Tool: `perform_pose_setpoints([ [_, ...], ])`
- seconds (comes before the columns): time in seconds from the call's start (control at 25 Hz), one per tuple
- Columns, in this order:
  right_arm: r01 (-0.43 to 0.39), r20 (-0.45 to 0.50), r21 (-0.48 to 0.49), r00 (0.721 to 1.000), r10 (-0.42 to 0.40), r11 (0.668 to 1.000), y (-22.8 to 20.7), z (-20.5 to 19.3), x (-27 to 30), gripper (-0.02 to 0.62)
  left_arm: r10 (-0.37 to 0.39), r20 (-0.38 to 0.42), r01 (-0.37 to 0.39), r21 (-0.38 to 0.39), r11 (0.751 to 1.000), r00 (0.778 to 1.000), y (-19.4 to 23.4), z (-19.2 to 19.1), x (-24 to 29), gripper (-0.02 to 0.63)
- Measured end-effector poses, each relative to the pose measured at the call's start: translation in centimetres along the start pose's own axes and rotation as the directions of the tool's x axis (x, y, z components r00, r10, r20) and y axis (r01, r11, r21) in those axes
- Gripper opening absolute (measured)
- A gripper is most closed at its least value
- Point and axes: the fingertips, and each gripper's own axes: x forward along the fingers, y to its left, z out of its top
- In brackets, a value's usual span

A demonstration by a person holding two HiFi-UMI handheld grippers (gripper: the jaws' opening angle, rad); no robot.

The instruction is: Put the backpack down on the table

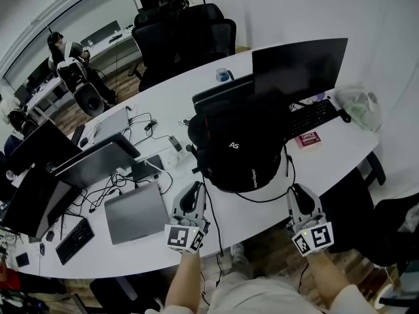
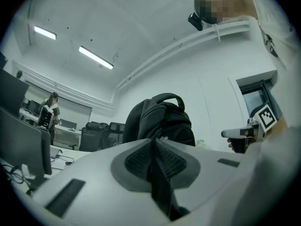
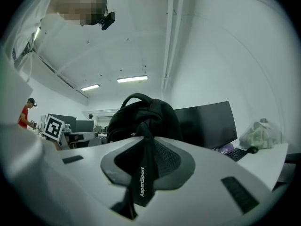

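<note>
A black backpack [image 1: 239,149] stands upright on the white table [image 1: 258,214], in front of a dark monitor. Both grippers are near the table's front edge, just short of the pack. My left gripper [image 1: 193,190] is at the pack's lower left. In the left gripper view its jaws [image 2: 155,149] press on a thin black strap [image 2: 161,187], with the backpack [image 2: 162,121] beyond. My right gripper [image 1: 298,191] is at the pack's lower right. Its jaws [image 3: 143,145] are shut on a printed black strap [image 3: 142,182] leading to the backpack [image 3: 141,117].
Behind the pack stand a monitor [image 1: 298,64] and a keyboard [image 1: 314,118]. A plastic bag [image 1: 359,106] lies at the right end. A closed laptop [image 1: 136,212], another laptop [image 1: 98,162] and cables lie to the left. Office chairs [image 1: 183,31] are beyond the table, and a person [image 1: 62,51] farther off.
</note>
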Motion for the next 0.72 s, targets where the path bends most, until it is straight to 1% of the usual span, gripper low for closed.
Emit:
perform_pose_setpoints([
  [0.04,-0.006,0.006,0.001,1.000,0.006,1.000,0.0,0.4,-1.0,0.066,0.018,-0.002,-0.018,0.003,1.000,1.000,-0.6,0.3,-0.8,0.015],
  [0.2,-0.029,0.015,0.008,0.999,0.028,1.000,0.4,1.5,-5.3,0.038,0.059,-0.032,-0.058,0.028,0.998,0.998,-4.2,0.9,-4.4,0.008],
  [0.36,-0.071,0.001,0.019,0.997,0.071,0.997,2.1,2.0,-10.0,0.023,0.042,-0.054,-0.041,0.024,0.999,0.998,-8.7,1.9,-8.5,0.008],
  [0.52,-0.099,-0.003,0.047,0.995,0.100,0.994,3.4,2.5,-14.3,0.018,0.040,-0.078,-0.039,0.012,0.999,0.996,-12.3,2.4,-12.7,0.008],
  [0.72,-0.094,-0.008,0.064,0.996,0.094,0.994,3.6,2.6,-19.2,0.018,0.028,-0.093,-0.030,-0.021,0.999,0.995,-16.0,2.2,-16.9,0.008],
])
